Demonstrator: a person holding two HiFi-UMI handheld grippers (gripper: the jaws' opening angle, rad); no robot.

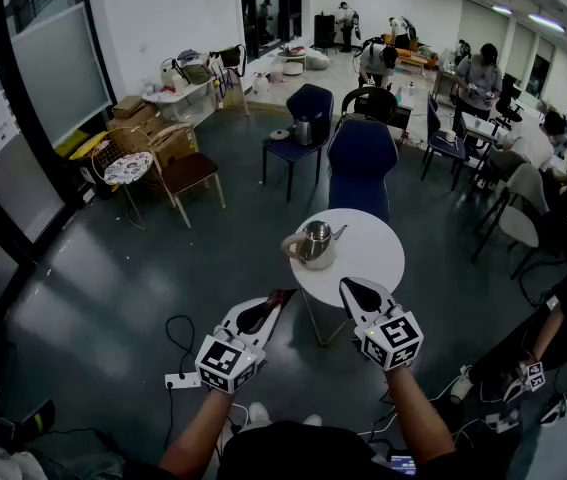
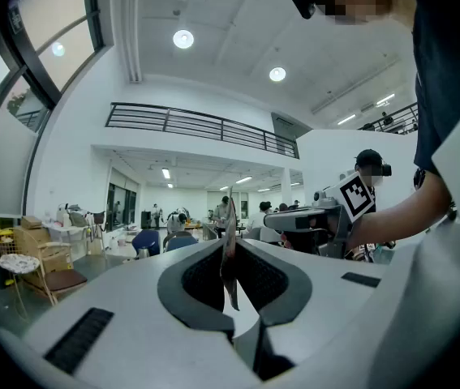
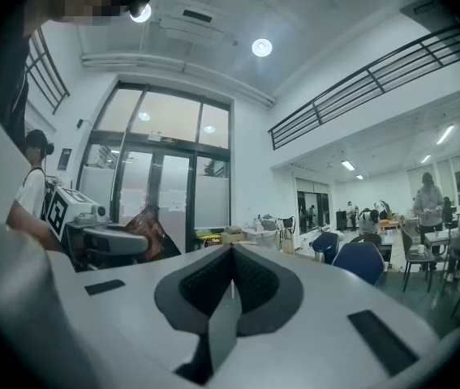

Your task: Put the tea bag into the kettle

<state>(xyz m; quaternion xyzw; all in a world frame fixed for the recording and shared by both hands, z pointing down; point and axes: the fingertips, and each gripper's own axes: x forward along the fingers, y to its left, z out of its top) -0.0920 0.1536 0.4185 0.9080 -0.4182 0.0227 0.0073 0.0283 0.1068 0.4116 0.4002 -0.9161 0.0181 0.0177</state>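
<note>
A steel kettle (image 1: 315, 243) stands on the left part of a small round white table (image 1: 368, 258). Just short of the table's near edge, my left gripper (image 1: 275, 303) is shut on a thin dark-red tea bag packet (image 1: 281, 296), below and left of the kettle. In the left gripper view the packet (image 2: 229, 254) stands edge-on between the closed pads, with the right gripper (image 2: 311, 221) beside it. My right gripper (image 1: 349, 288) is over the table's near edge, right of the kettle. Its jaws (image 3: 231, 258) are shut with nothing between them. The left gripper (image 3: 104, 241) and the packet (image 3: 144, 229) show in the right gripper view.
A blue chair (image 1: 361, 163) stands behind the table. Farther back is another chair (image 1: 298, 128) with a small pot on it, and a wooden chair (image 1: 188, 173) is at the left. A power strip (image 1: 183, 379) and cable lie on the floor. People sit at the right.
</note>
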